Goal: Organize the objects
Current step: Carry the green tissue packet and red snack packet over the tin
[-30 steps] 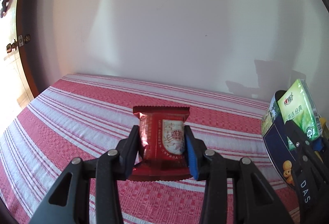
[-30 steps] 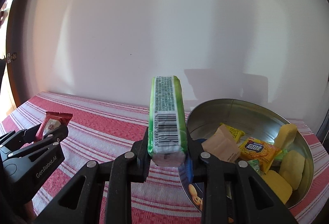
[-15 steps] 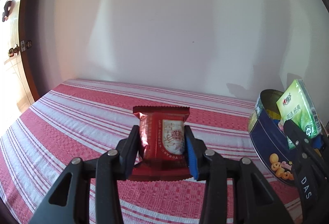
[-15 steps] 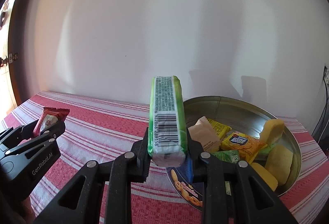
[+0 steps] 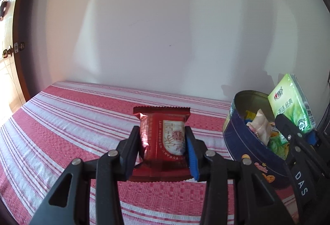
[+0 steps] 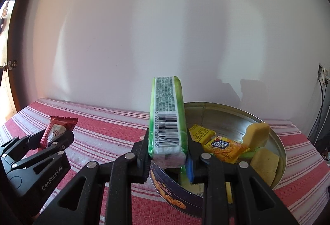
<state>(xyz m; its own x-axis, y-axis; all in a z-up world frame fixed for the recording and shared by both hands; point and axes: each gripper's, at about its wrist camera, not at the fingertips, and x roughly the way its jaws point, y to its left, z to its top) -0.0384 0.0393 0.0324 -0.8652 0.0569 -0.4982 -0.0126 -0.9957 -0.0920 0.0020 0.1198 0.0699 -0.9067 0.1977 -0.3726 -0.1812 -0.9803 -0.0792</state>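
We see the left gripper [image 5: 163,142] clamped on a red snack packet [image 5: 165,138] above the striped tablecloth [image 5: 72,121]. Our right gripper [image 6: 168,152] grips a green tissue pack [image 6: 168,121] upright over the tin [image 6: 226,113], near the table's right edge.

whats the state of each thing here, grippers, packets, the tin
left hand-held gripper: shut on the red snack packet, held off the cloth
right hand-held gripper: shut on the green tissue pack, upright, over the tin's near rim
round cookie tin: open, no lid on, partly filled with snacks
striped tablecloth: lying flat
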